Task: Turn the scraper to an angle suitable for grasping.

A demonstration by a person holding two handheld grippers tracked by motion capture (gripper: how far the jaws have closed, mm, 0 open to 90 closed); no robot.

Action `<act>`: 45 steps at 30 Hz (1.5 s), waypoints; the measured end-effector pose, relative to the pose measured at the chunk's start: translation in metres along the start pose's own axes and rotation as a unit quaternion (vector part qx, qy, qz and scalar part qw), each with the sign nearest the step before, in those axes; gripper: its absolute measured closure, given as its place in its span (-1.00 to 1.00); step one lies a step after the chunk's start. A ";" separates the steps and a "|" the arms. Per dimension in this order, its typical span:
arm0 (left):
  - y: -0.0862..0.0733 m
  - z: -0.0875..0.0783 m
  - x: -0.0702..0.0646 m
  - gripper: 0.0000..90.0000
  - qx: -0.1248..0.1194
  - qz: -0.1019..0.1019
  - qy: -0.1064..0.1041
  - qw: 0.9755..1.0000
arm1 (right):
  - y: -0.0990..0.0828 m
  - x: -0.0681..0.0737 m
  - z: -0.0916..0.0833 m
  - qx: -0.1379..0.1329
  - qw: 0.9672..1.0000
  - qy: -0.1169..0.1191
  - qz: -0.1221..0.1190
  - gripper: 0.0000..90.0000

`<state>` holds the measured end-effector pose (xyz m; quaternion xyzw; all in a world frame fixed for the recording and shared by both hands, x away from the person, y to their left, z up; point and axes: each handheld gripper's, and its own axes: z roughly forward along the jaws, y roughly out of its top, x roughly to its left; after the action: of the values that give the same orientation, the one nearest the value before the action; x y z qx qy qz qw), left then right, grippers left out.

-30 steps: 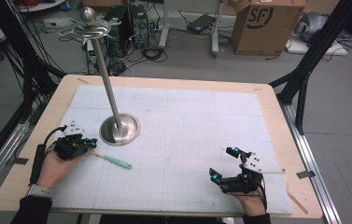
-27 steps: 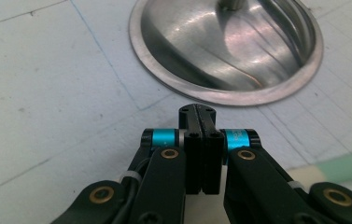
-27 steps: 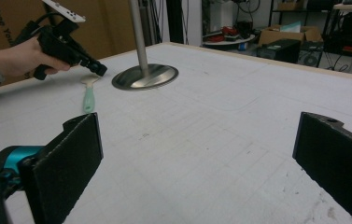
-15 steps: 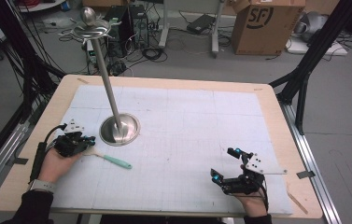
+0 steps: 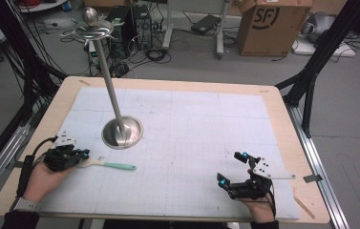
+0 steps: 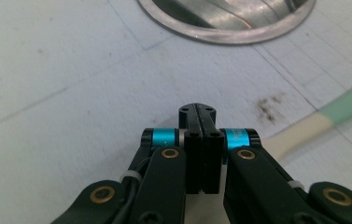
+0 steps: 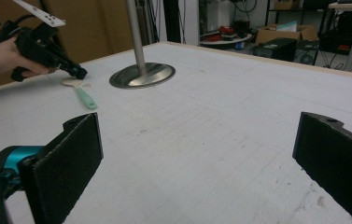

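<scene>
- Jaws of the right gripper [image 5: 235,168] stand wide apart with nothing between them; those of the left gripper [image 6: 197,111] are pressed together, empty.
- Table [image 5: 273,102] carries a metal stand [image 5: 122,132].
- Green-handled spatula [image 5: 112,165] lies just beside the left gripper's tips, near the stand's base.

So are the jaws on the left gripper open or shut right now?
Shut. In its own view the left gripper has both black jaws pressed together with nothing between them; the green-handled utensil lies beside it on the mat.
</scene>
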<state>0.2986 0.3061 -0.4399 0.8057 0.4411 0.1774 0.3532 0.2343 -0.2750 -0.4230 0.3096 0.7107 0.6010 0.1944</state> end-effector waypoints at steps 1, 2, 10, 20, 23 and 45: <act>0.000 0.000 0.000 1.00 0.000 0.000 0.000 1.000 | 0.000 0.000 0.000 0.002 1.000 0.001 0.000 -0.99; -0.003 -0.003 0.000 1.00 -0.001 -0.002 -0.003 1.000 | 0.000 0.000 0.001 0.003 1.000 0.001 0.001 -0.99; -0.020 -0.022 -0.015 1.00 0.003 0.009 -0.008 1.000 | 0.001 0.002 0.005 0.006 1.000 0.006 -0.003 -0.99; -0.041 -0.048 -0.042 1.00 -0.010 0.020 -0.009 1.000 | 0.002 0.002 0.006 0.003 1.000 0.009 -0.006 -0.99; -0.044 -0.052 -0.047 0.99 -0.012 0.030 -0.010 0.999 | 0.002 0.002 0.007 0.004 1.000 0.009 -0.004 -0.99; 0.004 -0.001 -0.092 0.99 -0.023 0.114 -0.125 0.985 | 0.001 0.001 0.006 0.006 1.000 0.010 -0.003 -0.99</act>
<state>0.2499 0.2285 -0.4341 0.8582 0.2948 0.1247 0.4012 0.2382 -0.2697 -0.4235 0.3025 0.7171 0.5994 0.1870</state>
